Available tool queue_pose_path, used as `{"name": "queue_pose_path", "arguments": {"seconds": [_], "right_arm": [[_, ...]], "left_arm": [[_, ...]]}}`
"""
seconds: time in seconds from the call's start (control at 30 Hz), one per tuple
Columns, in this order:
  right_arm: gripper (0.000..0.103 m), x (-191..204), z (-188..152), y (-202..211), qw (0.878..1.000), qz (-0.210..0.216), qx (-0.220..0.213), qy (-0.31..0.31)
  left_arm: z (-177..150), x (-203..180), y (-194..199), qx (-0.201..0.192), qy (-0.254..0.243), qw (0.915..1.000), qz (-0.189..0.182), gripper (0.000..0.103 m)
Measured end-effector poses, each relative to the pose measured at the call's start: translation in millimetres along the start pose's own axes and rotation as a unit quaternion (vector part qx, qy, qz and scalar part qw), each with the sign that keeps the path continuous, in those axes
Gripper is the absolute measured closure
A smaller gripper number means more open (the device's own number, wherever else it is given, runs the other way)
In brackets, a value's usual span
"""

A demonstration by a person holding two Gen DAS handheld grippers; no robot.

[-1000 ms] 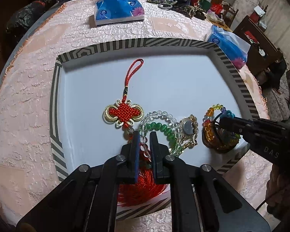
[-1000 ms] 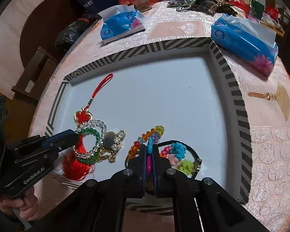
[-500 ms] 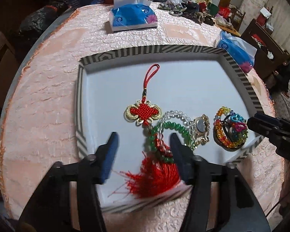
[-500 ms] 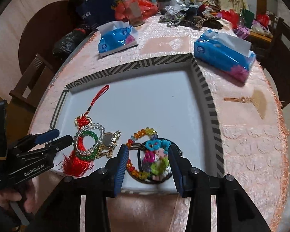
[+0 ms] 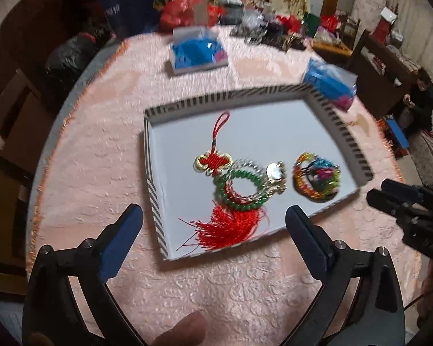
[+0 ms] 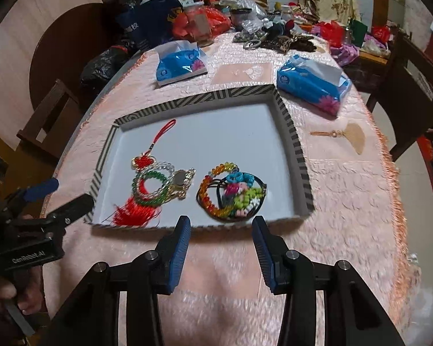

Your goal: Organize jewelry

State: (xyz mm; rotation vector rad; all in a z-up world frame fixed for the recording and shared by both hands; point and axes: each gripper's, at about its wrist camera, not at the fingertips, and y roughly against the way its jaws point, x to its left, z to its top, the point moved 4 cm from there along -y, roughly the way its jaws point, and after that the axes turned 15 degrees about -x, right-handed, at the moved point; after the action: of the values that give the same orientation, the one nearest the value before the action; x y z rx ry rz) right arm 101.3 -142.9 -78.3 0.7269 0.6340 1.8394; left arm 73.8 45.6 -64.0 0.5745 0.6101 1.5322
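Observation:
A striped-rim tray (image 5: 149, 144) (image 6: 297, 155) lies on the pink tablecloth. In it lie a red Chinese-knot tassel (image 5: 225, 227) (image 6: 135, 212), a green bead bracelet (image 5: 239, 184) (image 6: 150, 184) with a clear bead bracelet and a gold watch-like piece (image 5: 275, 173) (image 6: 182, 180), and a pile of colourful bead bracelets and hair ties (image 5: 316, 177) (image 6: 231, 194). My left gripper (image 5: 213, 222) (image 6: 60, 194) is open and empty above the tray's near edge. My right gripper (image 6: 220, 227) (image 5: 381, 191) is open and empty just short of the colourful pile.
Two blue tissue packs (image 6: 180, 65) (image 6: 311, 86) lie beyond the tray. A tan fan-shaped tassel (image 6: 349, 137) lies right of the tray. Clutter of bags and jewelry (image 6: 262, 37) fills the far table edge. Chairs stand around the table.
Both grippers were shut on pieces in the tray, then opened, let go and drew back and up. The jewelry stays in the tray.

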Motion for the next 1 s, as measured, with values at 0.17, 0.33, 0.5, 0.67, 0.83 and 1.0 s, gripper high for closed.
{"name": "queue_pose_path", "arguments": {"seconds": [0.17, 0.33, 0.5, 0.67, 0.83, 1.0], "right_arm": [[0.057, 3, -8, 27, 1.0, -0.011, -0.002, -0.007], [0.048, 3, -16, 47, 1.0, -0.021, -0.01, -0.006], [0.046, 6, -21, 65, 0.999, -0.027, -0.019, 0.001], [0.046, 8, -26, 77, 0.999, -0.029, -0.023, 0.004], [0.046, 12, -26, 88, 0.999, -0.028, -0.03, 0.006], [0.039, 18, -25, 99, 0.999, -0.028, -0.039, 0.013]], "left_arm": [[3, -4, 24, -0.006, 0.011, 0.9998, -0.018, 0.004], [-1, -11, 43, 0.007, 0.011, 0.9999, -0.005, 0.003], [-2, -17, 59, 0.001, 0.007, 1.0, 0.006, 0.003], [-6, -21, 69, 0.0, 0.01, 0.9999, 0.001, 0.003], [-8, -22, 77, -0.004, 0.009, 0.9999, 0.005, 0.003], [-9, -24, 86, -0.009, 0.009, 0.9999, 0.004, 0.003]]}}
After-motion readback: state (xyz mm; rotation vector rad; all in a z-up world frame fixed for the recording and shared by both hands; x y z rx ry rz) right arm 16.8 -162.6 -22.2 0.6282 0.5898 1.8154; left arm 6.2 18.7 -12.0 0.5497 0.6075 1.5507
